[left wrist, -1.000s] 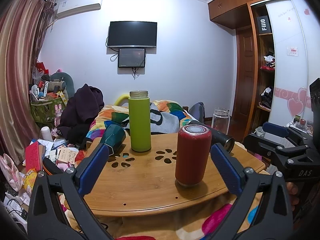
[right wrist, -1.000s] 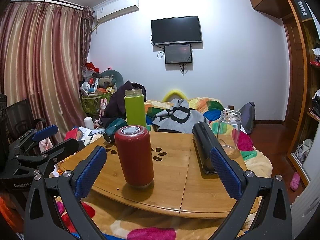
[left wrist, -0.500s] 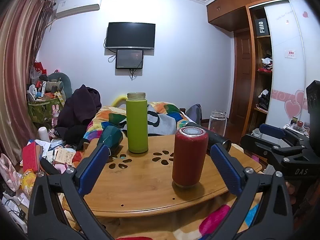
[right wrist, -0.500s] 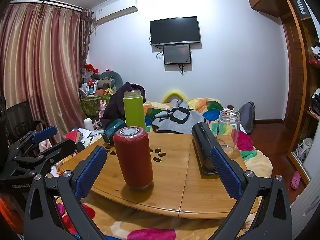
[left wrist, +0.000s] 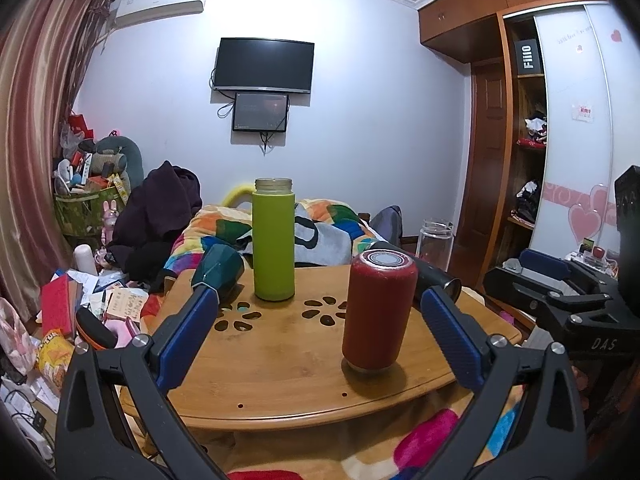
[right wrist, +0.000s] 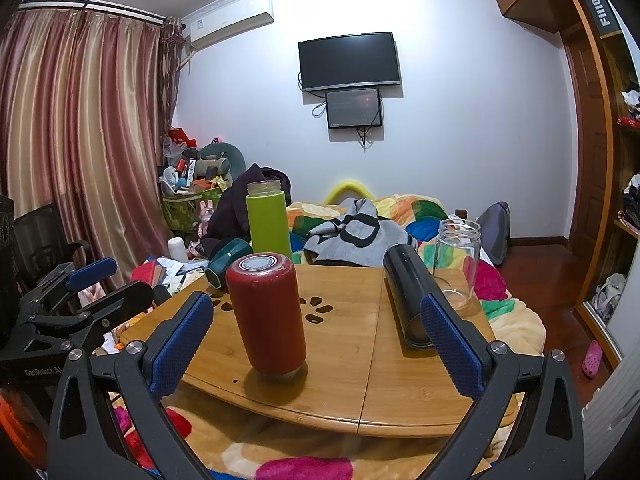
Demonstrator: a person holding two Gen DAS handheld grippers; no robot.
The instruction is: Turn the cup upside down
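Wooden table (left wrist: 280,364) carries several cups. The red cup (left wrist: 376,310) stands near the front edge, apparently already inverted: flat ringed base up, narrower end down. Judgement: that one looks done, this is a pause before the next pick. Candidates are the green cup (left wrist: 274,240) standing mouth up at the back, or the black cup (right wrist: 408,294) lying on its side. Next move needs an approach and a side grasp. Left gripper (left wrist: 320,332) and right gripper (right wrist: 316,338) — both spread wide, holding nothing, touching nothing.
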